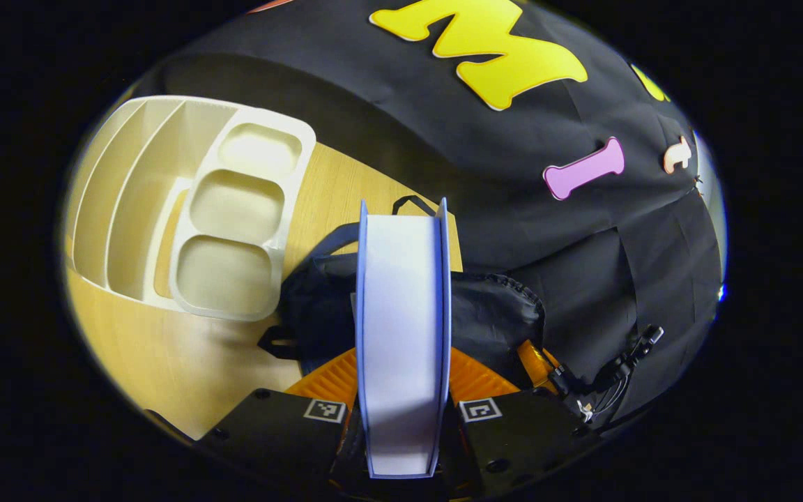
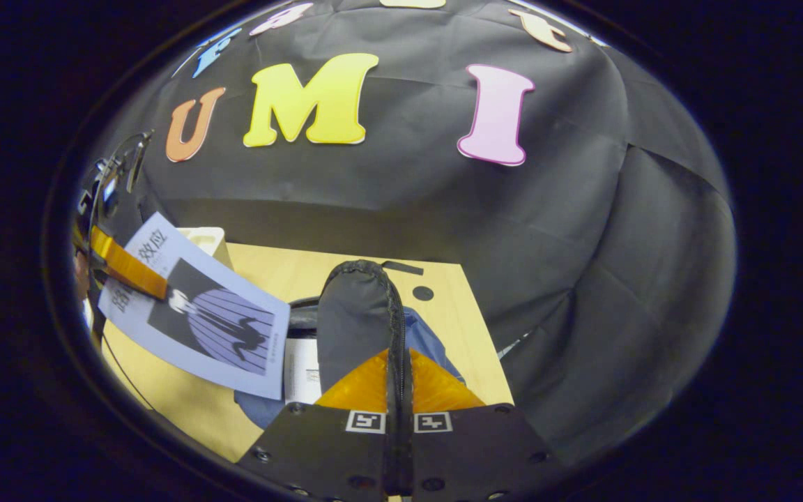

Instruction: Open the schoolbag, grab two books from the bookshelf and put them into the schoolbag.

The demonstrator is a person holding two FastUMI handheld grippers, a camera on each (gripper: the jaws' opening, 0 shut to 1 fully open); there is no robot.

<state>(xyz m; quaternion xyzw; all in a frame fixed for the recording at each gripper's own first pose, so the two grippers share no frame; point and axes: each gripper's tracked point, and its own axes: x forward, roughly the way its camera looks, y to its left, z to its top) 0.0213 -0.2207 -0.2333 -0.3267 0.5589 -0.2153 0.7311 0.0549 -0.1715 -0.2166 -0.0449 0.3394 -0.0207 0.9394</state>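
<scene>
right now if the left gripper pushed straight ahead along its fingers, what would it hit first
Probably the schoolbag. The left gripper is shut on the book, and the book's far edge leads, pointing at the dark bag on the table. How far off the bag lies is unclear.

One book (image 1: 403,335) with a pale blue cover is in sight in the left gripper view, and a second book (image 2: 302,369) shows its white edge inside the bag in the right gripper view. There is one dark schoolbag (image 2: 360,314), one cream shelf tray (image 1: 185,209) with three small round-cornered pockets and three long slots, and one wooden table (image 1: 164,355). Two grippers can be counted: the left gripper (image 1: 401,408) and the right gripper (image 2: 399,418).
</scene>
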